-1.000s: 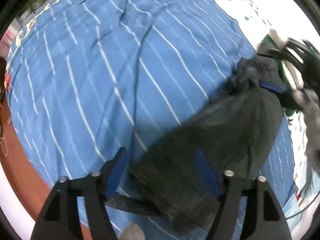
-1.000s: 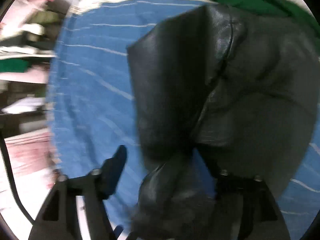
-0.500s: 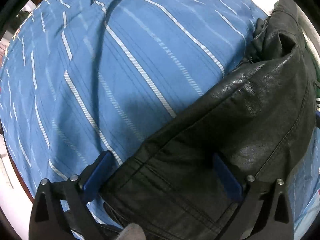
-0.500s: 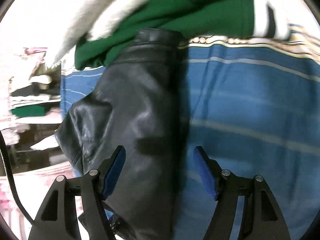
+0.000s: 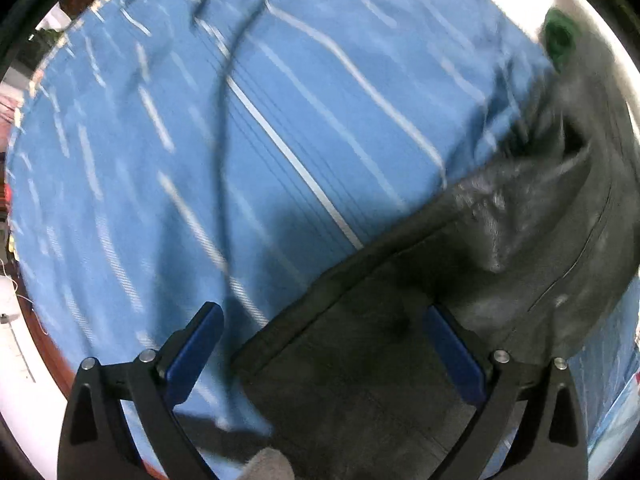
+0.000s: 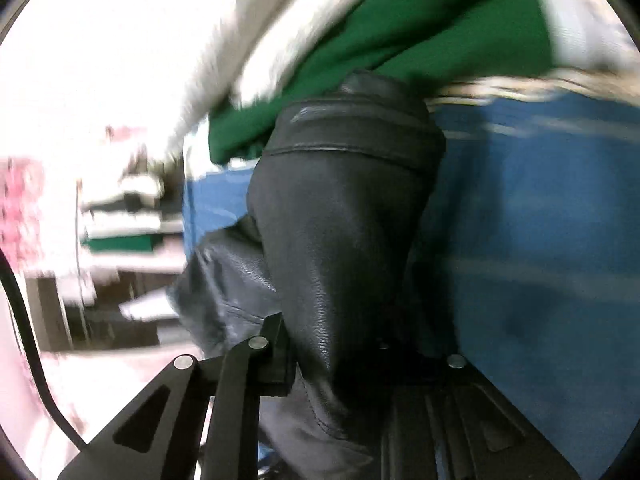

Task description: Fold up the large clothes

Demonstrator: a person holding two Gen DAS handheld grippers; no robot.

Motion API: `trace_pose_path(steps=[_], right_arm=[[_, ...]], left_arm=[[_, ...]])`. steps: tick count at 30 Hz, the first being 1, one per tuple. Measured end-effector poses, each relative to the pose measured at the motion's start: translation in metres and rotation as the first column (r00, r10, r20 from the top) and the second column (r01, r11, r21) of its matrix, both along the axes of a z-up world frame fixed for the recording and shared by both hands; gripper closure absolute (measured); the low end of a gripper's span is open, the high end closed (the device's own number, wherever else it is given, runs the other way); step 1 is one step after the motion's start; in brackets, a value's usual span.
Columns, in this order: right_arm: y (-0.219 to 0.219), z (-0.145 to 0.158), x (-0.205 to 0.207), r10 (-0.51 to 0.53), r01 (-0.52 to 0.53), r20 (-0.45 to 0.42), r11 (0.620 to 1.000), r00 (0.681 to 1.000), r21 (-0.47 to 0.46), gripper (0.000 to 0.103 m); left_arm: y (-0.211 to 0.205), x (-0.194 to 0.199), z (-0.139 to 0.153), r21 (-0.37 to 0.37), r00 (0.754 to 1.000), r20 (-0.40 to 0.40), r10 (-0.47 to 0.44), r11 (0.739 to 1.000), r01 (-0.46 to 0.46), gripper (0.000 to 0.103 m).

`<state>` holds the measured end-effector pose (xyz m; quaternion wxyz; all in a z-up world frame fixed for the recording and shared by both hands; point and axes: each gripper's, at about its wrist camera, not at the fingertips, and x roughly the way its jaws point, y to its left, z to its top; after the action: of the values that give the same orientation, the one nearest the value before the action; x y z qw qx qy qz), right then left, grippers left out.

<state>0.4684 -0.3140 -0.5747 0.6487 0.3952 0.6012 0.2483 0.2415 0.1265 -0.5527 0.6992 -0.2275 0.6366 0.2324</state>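
Note:
A black leather garment (image 5: 500,248) lies on the blue striped bedsheet (image 5: 240,140), stretching from the lower middle to the right of the left wrist view. My left gripper (image 5: 322,314) points down with its jaws wide open; the garment's flat end lies under and between its blue pads (image 5: 452,352), which do not press on it. In the right wrist view the same garment (image 6: 344,208) rises as a bunched fold. My right gripper (image 6: 332,344) is closing, its jaws narrowed on that fold.
A green and white garment (image 6: 420,28) lies heaped beyond the leather one, and a scrap of the green garment (image 5: 560,40) shows at the upper right. Blurred shelves (image 6: 120,220) stand to the left. The bed's wooden edge (image 5: 44,320) runs lower left.
The left jaws spread wide and sank closer to the garment's end. The right gripper swung round to face the garment's far end and closed its jaws on the leather fold.

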Motion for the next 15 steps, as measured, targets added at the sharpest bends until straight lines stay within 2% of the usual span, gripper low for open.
trace_pose_path(steps=[3, 4, 6, 9, 12, 14, 15], right_arm=[[-0.065, 0.017, -0.054, -0.187, 0.187, -0.06, 0.982, 0.981, -0.008, 0.085], [-0.095, 0.024, -0.085, -0.262, 0.258, -0.084, 0.965, 0.962, -0.053, 0.085], [-0.142, 0.031, -0.136, -0.352, 0.333, -0.128, 0.931, 0.927, -0.145, 0.085], [-0.178, 0.031, -0.212, -0.421, 0.342, -0.22, 0.883, 0.88, -0.322, 0.084], [-0.191, 0.016, -0.251, -0.416, 0.256, -0.313, 0.859, 0.854, -0.444, 0.074], [-0.192, 0.007, -0.263, -0.416, 0.245, -0.357, 0.866, 0.837, -0.435, 0.063], [-0.197, 0.01, -0.264, -0.418, 0.248, -0.36, 0.868, 0.834, -0.431, 0.05]], left_arm=[[0.015, -0.013, 0.027, 0.057, 0.999, 0.034, 0.027, 0.998, -0.028, 0.0], [0.02, -0.018, 0.03, 0.078, 0.999, 0.031, 0.035, 0.996, -0.037, 0.0], [0.031, -0.029, 0.025, 0.13, 0.999, 0.002, 0.046, 0.991, -0.046, 0.0], [0.041, -0.044, -0.005, 0.203, 0.996, -0.07, 0.051, 0.979, -0.036, 0.0], [0.044, -0.045, -0.034, 0.219, 0.995, -0.092, 0.025, 0.976, -0.004, 0.0], [0.044, -0.039, -0.045, 0.244, 0.996, -0.085, 0.001, 0.969, 0.02, 0.0], [0.044, -0.036, -0.047, 0.256, 0.997, -0.076, -0.009, 0.966, 0.029, 0.0]])
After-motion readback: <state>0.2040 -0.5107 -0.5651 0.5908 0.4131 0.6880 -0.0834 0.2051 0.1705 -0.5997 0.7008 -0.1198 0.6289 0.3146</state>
